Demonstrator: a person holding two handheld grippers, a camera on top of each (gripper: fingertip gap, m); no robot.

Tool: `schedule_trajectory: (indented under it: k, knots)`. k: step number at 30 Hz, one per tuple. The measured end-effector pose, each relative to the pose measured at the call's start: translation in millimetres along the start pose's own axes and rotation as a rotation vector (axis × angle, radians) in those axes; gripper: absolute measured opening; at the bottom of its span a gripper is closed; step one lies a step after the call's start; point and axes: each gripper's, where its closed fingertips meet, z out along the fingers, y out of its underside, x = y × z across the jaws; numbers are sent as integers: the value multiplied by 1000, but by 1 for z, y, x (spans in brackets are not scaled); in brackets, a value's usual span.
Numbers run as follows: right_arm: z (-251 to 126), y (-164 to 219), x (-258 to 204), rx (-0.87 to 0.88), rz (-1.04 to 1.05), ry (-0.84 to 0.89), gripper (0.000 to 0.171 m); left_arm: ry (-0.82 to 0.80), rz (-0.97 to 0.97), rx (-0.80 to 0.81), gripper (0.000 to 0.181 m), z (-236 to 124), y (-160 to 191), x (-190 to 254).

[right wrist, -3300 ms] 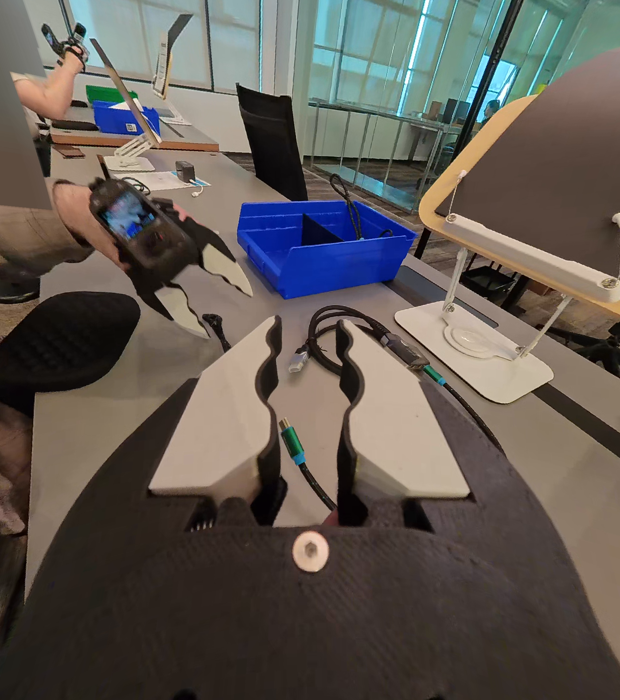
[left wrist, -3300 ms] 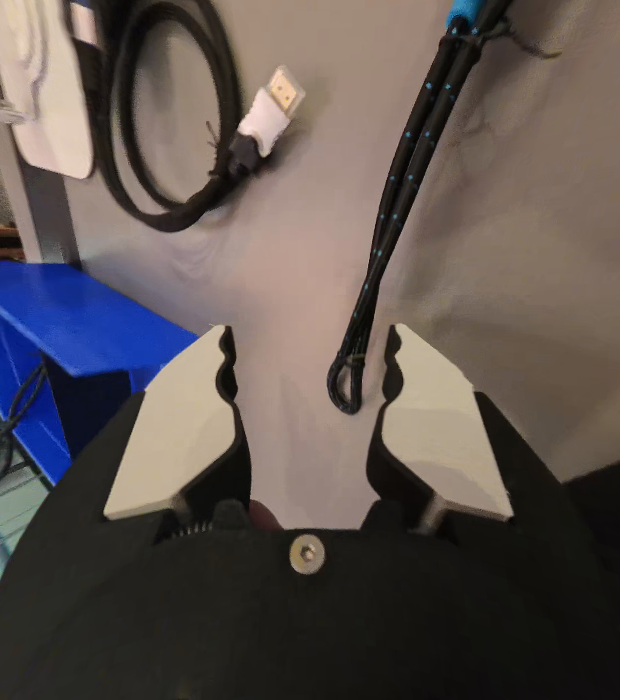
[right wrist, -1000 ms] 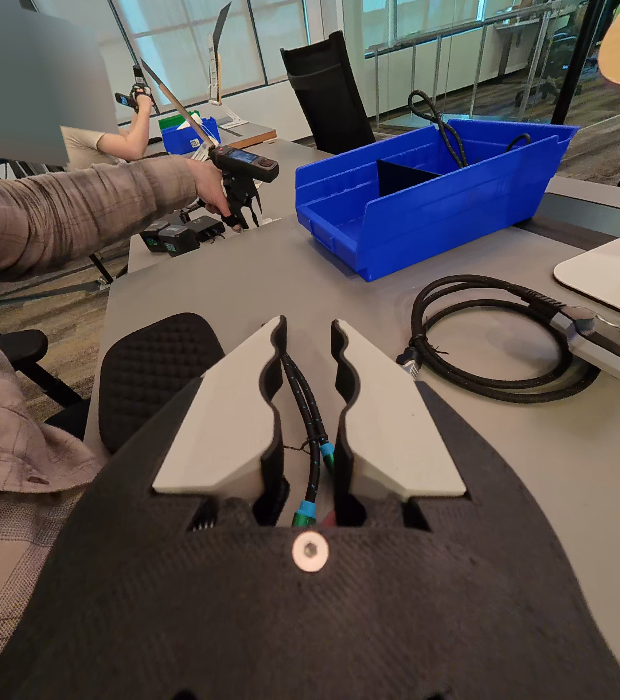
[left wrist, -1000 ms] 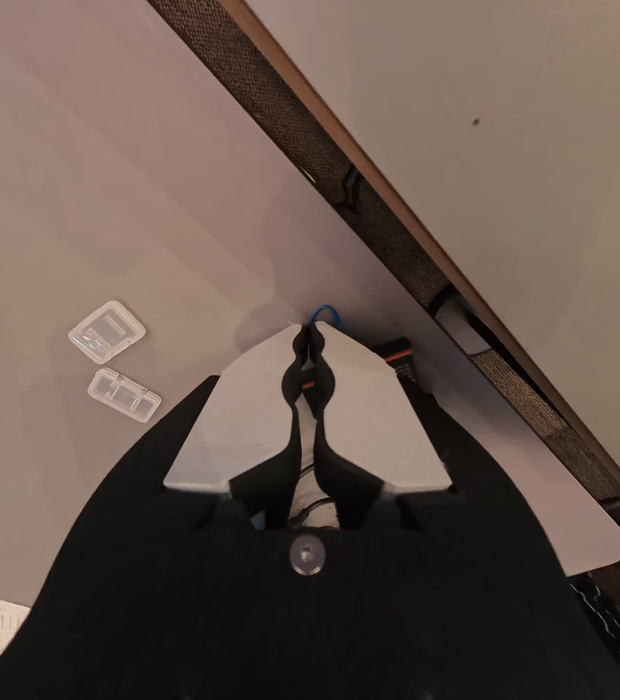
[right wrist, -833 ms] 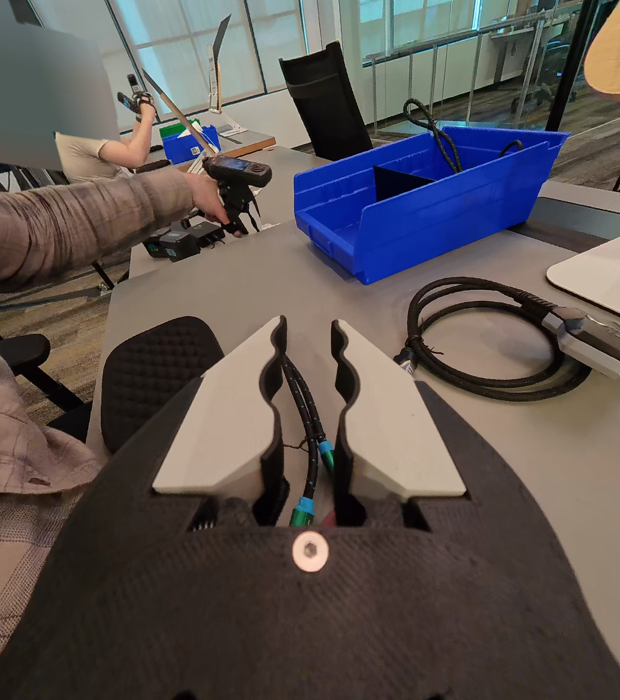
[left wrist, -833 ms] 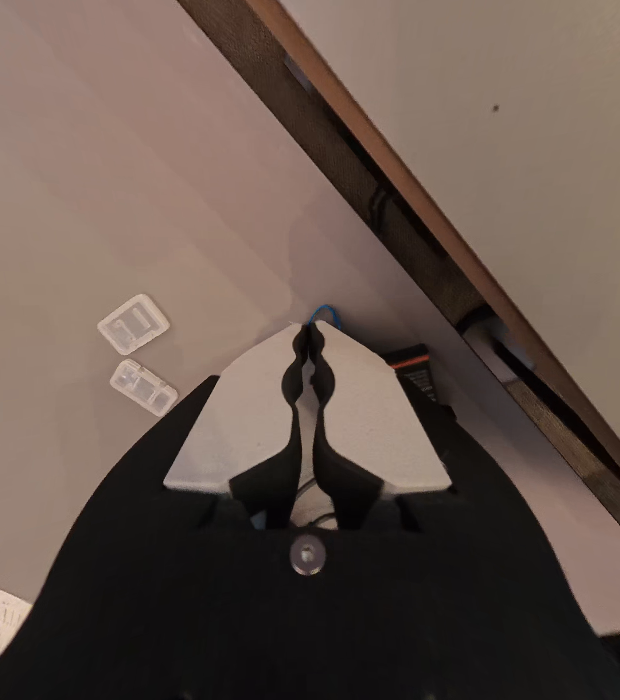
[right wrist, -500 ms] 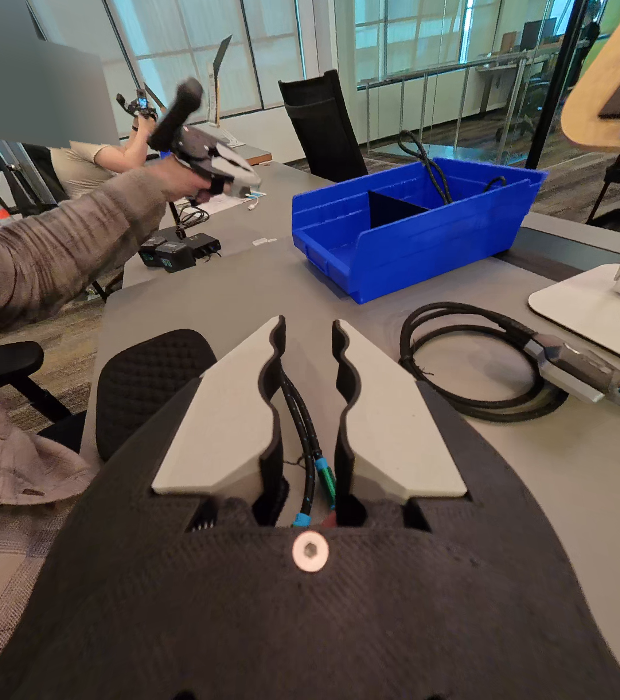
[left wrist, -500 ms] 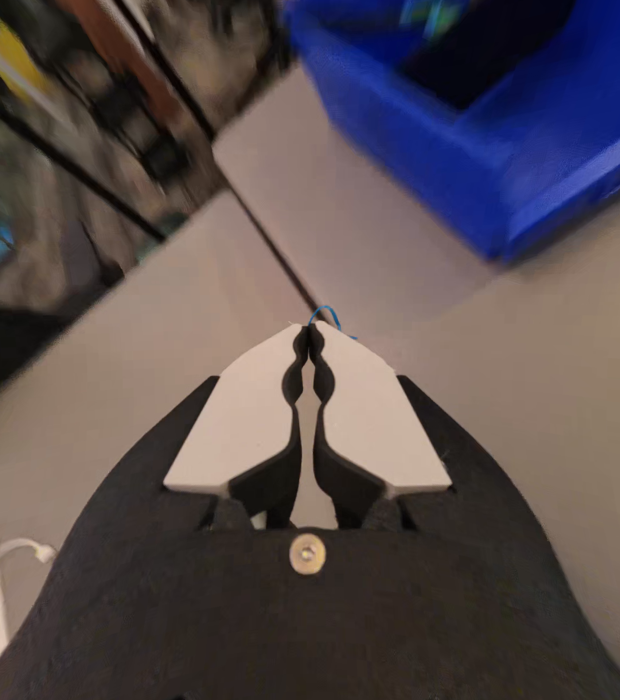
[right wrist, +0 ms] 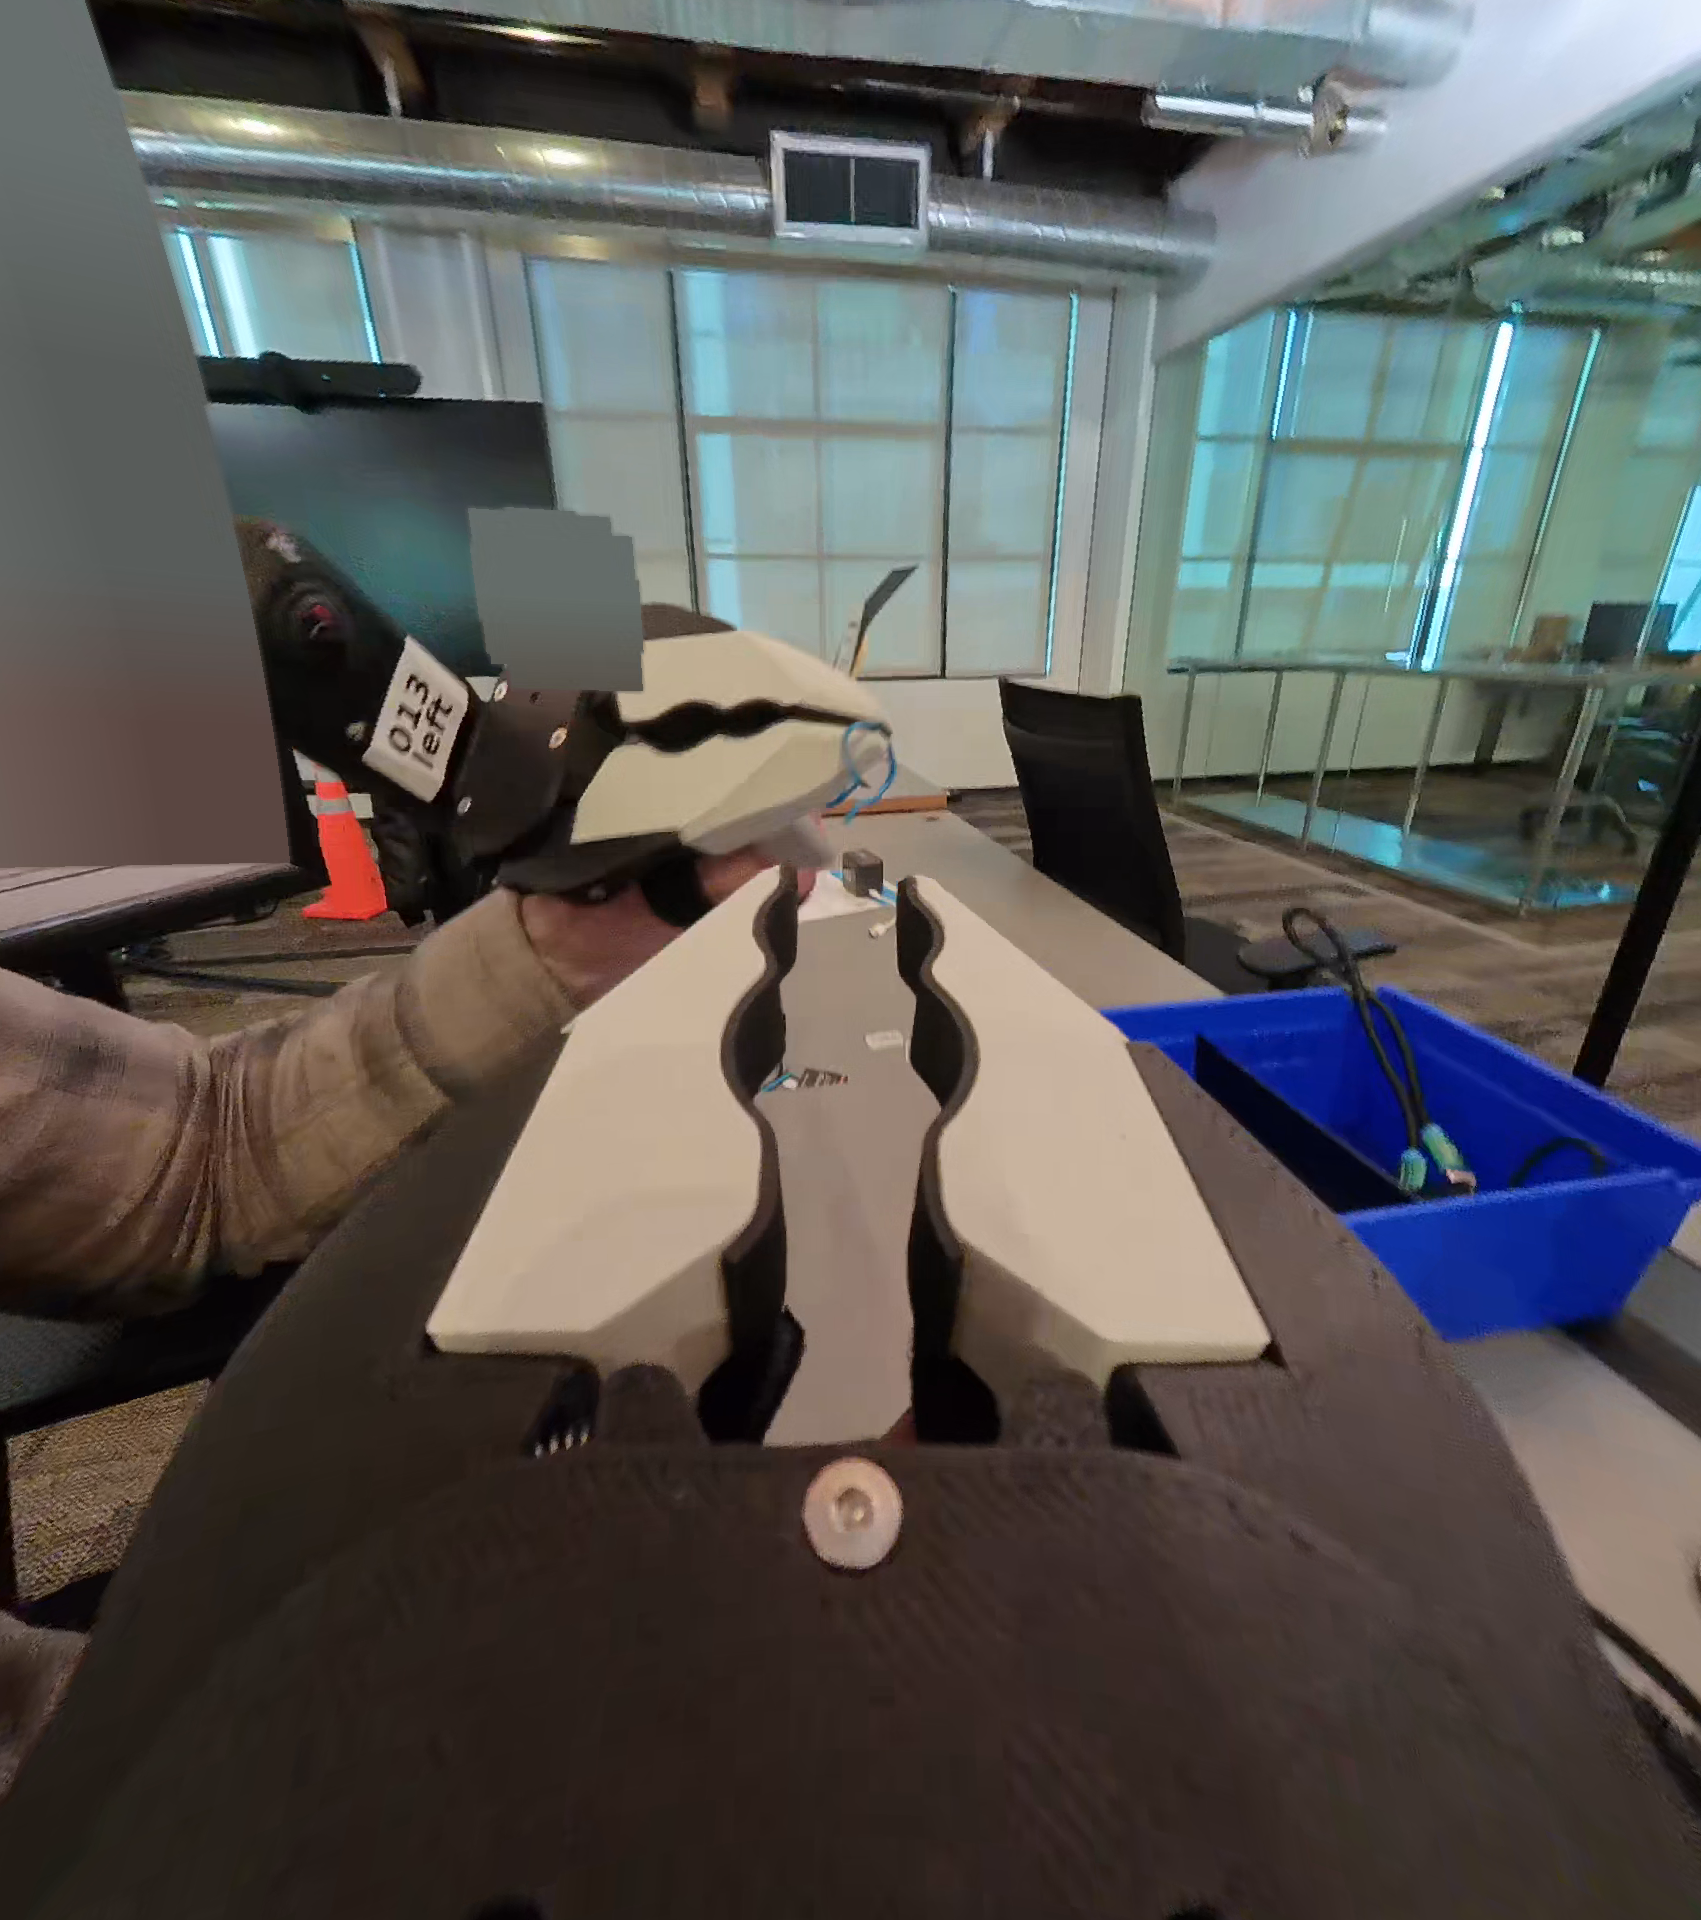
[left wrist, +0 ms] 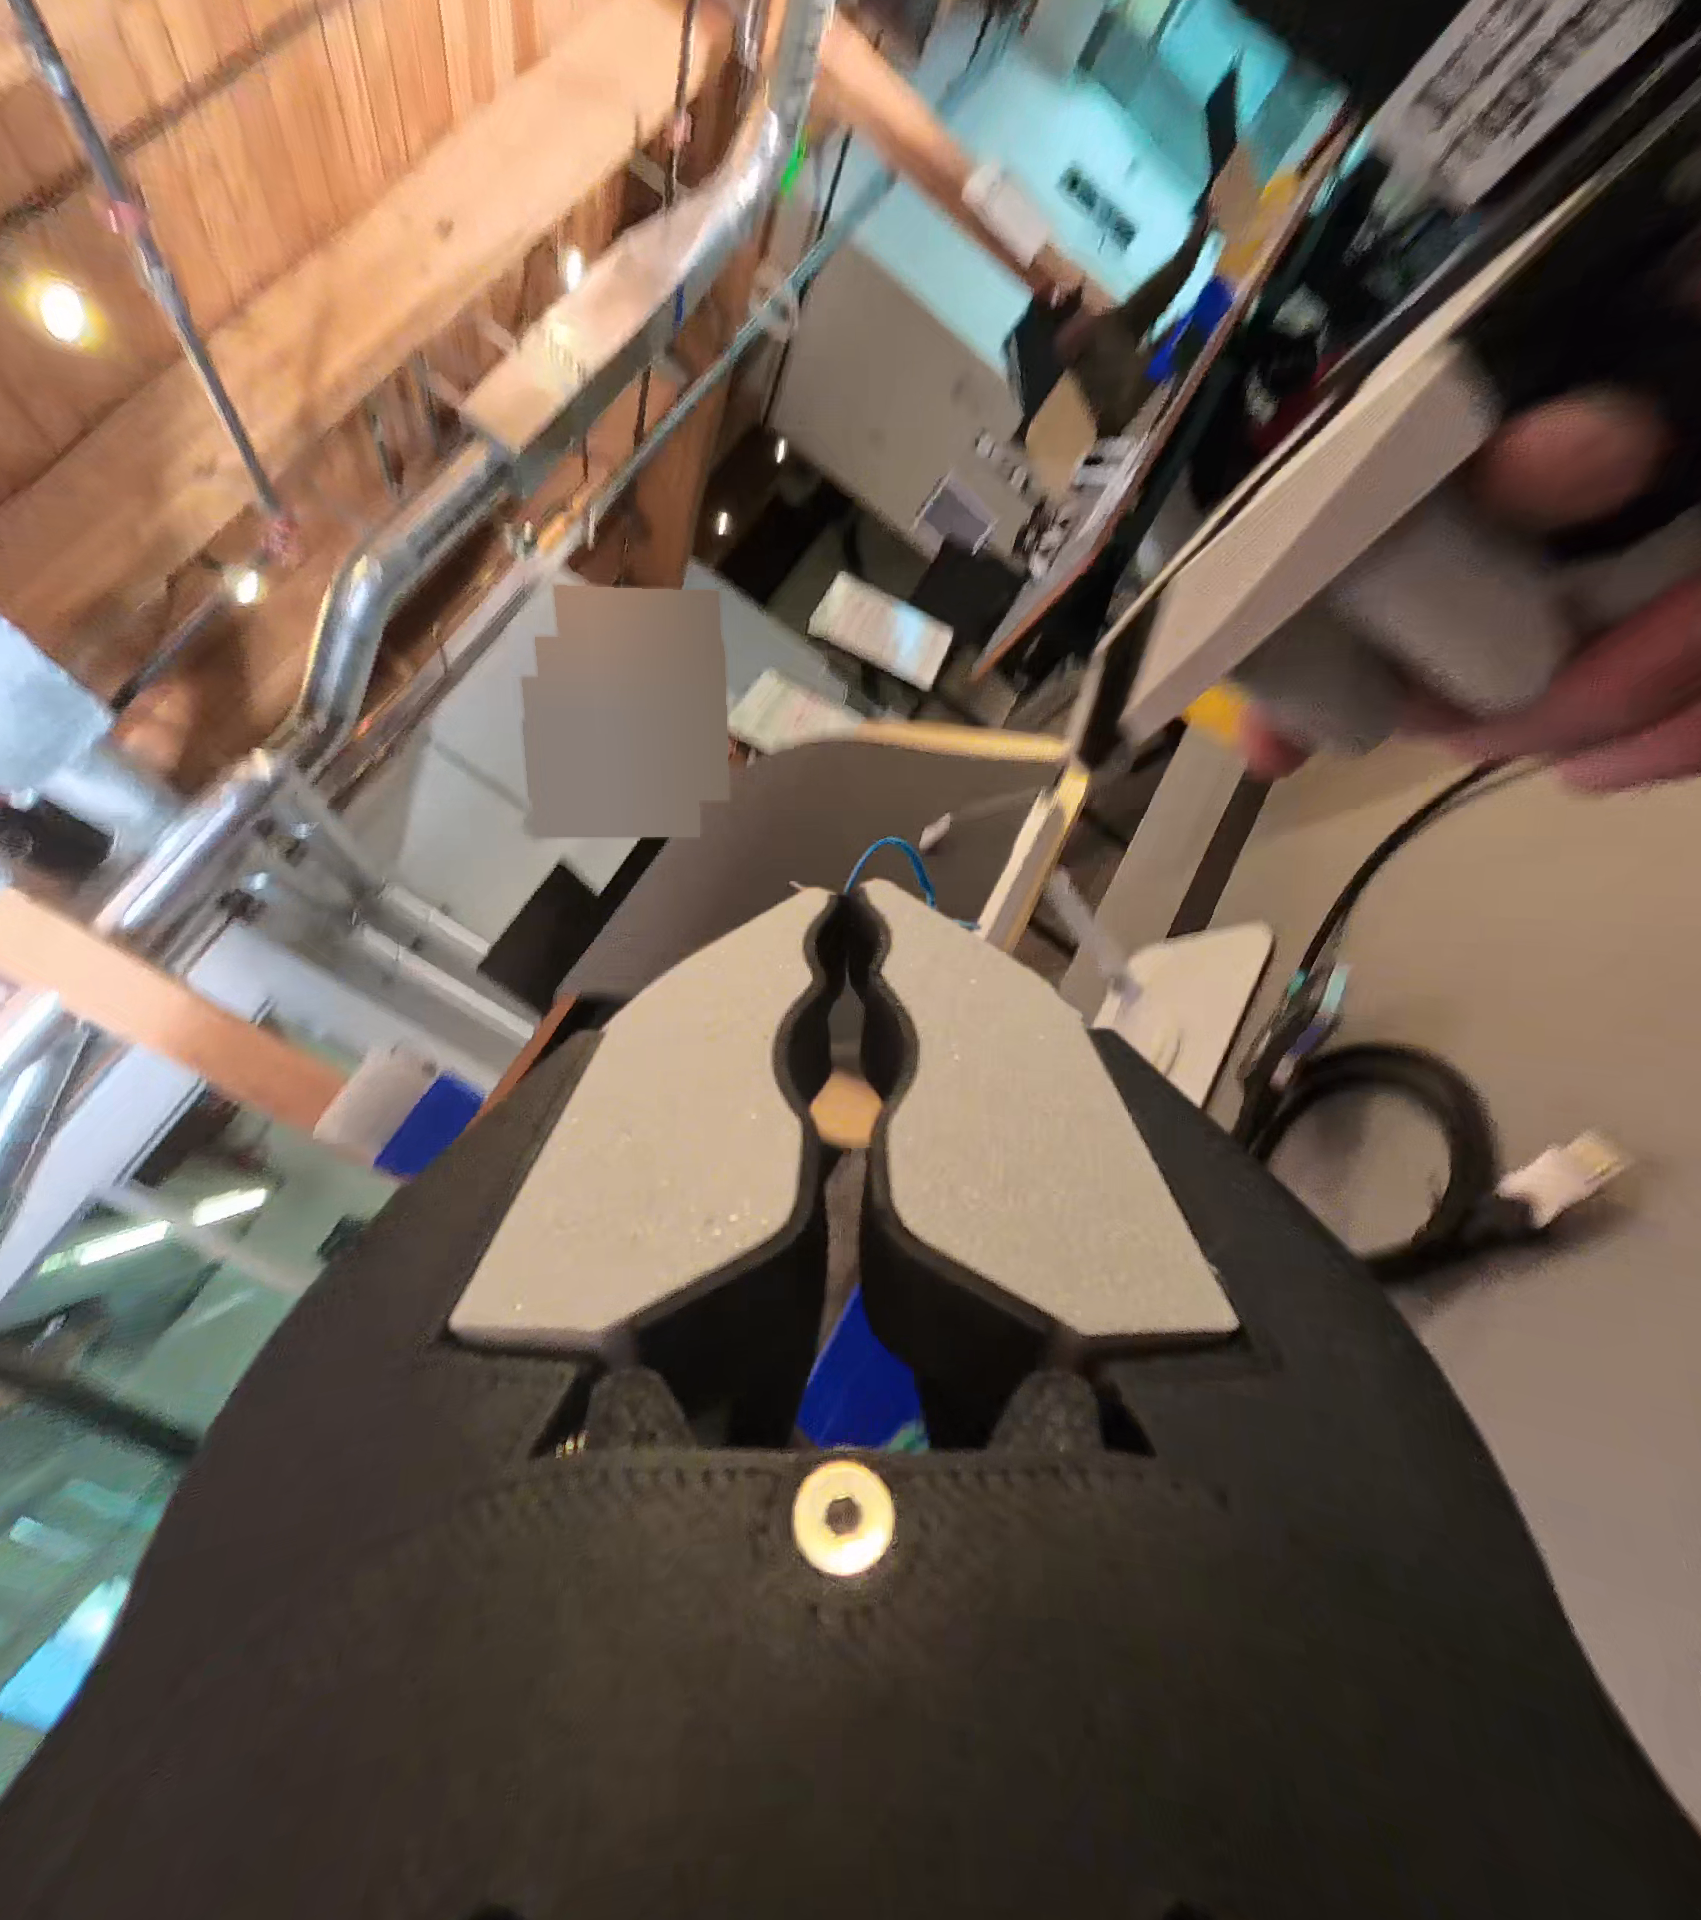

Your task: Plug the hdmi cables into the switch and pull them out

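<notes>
Coiled black hdmi cable [left wrist: 1386,1153] lies on the grey table [left wrist: 1552,935], white plug end free, nothing plugged in; more cables [right wrist: 1397,1081] sit in the blue bin [right wrist: 1511,1236]. No switch visible. Left gripper [left wrist: 844,914] is clenched, pinching only a thin blue wire loop [left wrist: 887,862], raised off the table. Right gripper [right wrist: 844,894] is slightly parted, empty. Looks like between steps; next: bring a gripper down to the plug.

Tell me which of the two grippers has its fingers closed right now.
The left gripper, held raised in the person's hand, has its tips together around a thin blue wire. The right gripper shows a clear, empty gap between its fingers.
</notes>
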Motion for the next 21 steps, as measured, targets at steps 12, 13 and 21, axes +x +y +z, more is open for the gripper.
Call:
schedule_trajectory:
  k: [12,13,21]
  knots:
    - [-30,-39,-35,89,-118,-88,6,209,-45,139,0,23,-77,40]
    - [-32,-40,-36,96,-116,-96,0,221,-48,149,0,22,-79,41]
    - [-37,-40,-41,111,123,-226,0,120,127,117,0,21,-78,38]
